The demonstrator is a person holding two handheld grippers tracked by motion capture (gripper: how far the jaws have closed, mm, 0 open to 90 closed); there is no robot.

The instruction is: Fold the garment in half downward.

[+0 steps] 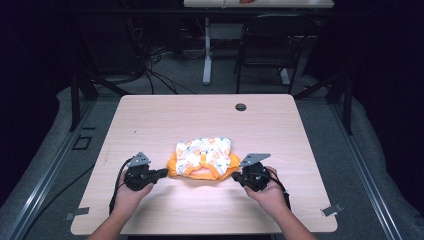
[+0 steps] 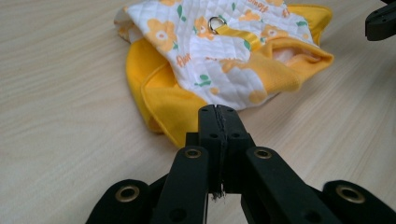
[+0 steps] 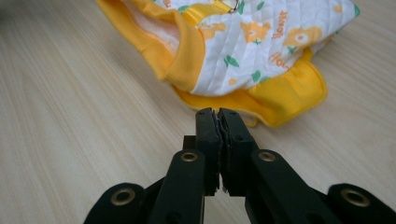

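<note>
Small quilted pet vest (image 1: 203,157), white with orange flower print and yellow trim, lying flat on the wooden worktop (image 1: 150,120), midway between its left and right edges and nearer the near edge than the far one. Yellow strap with metal D-ring (image 2: 216,23) on top of the vest. Left gripper (image 1: 161,173) just beside the vest's left yellow hem, jaws pressed together, nothing between them. Right gripper (image 1: 236,176) just beside the right hem, jaws all but closed, empty. Round cable hole (image 1: 240,107) near the far edge

One small yellow floral garment (image 1: 204,158), two grippers, left (image 1: 161,173), right (image 1: 235,176), one table (image 1: 150,115), one chair (image 1: 270,42)
</note>
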